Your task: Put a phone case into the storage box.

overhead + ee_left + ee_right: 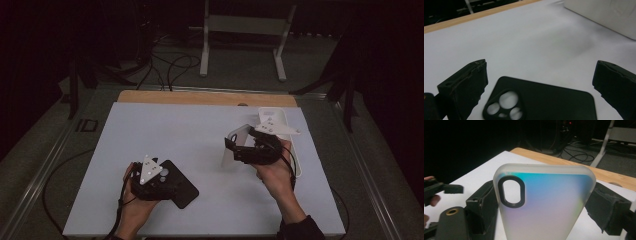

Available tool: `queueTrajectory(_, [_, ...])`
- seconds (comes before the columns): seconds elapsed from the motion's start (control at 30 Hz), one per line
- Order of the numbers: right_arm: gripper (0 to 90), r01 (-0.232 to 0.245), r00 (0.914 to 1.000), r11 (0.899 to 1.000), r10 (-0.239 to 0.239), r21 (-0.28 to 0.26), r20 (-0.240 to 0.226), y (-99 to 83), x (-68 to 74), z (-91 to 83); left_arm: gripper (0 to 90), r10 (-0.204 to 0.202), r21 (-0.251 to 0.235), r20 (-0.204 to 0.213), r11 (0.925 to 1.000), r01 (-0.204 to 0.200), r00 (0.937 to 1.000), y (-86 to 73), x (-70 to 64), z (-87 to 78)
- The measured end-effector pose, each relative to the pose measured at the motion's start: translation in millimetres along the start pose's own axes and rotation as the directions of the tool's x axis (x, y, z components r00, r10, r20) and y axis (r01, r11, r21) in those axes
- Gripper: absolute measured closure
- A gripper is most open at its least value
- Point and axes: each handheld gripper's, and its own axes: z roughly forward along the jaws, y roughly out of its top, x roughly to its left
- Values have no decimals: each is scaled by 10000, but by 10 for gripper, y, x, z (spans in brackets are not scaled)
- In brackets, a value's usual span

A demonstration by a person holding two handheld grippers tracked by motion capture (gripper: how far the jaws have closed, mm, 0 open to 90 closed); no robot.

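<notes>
Right hand-held gripper (544, 212) clamped on frosted iridescent phone case (544, 207), held upright, lifted off counter (200, 135). That pickup looks done.

Left hand-held gripper (539, 82) jaws spread wide, hovering over black phone case (544, 102); case lies flat on counter near front-left, camera cutout showing, nothing gripped yet.

White tray (280, 120) sits behind right hand. Guess what's left: grab black case, then place both somewhere.

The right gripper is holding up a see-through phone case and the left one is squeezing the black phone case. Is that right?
Not quite. The left gripper is not squeezing the black phone case: in the left gripper view its fingers stand wide open on either side of the case, which lies flat on the table. The right gripper does hold the see-through phone case.
</notes>
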Motion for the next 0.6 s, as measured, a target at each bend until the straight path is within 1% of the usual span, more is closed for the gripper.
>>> queueTrajectory(0.13, [170,-43,9998,10000,43,-9,183,37,-89,9,4,-41,20,-82,10000,41,10000,-57,74,-47])
queueTrajectory(0.3, [170,-178,9993,9998,179,-13,317,51,-175,38,4,-220,-144,-174,9997,218,9996,-149,163,-105])
queueTrajectory(0.37, [169,-174,9992,9998,174,-12,355,57,-197,50,5,-248,-176,-247,9995,243,9994,-178,194,-123])
queueTrajectory(0.43, [169,-128,9989,9999,128,-10,443,73,-217,58,4,-298,-157,-212,9994,295,9993,-207,227,-129])
queueTrajectory(0.5, [169,-43,9986,10000,44,-21,520,93,-236,66,4,-311,-122,-350,9995,307,9989,-232,256,-131])
queueTrajectory(0.53, [169,-94,9986,10000,95,-21,521,106,-240,68,4,-361,-126,-366,9993,356,9987,-242,271,-134])
queueTrajectory(0.6, [170,5,9980,10000,-4,-13,633,131,-264,78,5,-475,-190,-395,9987,468,9981,-253,293,-145])
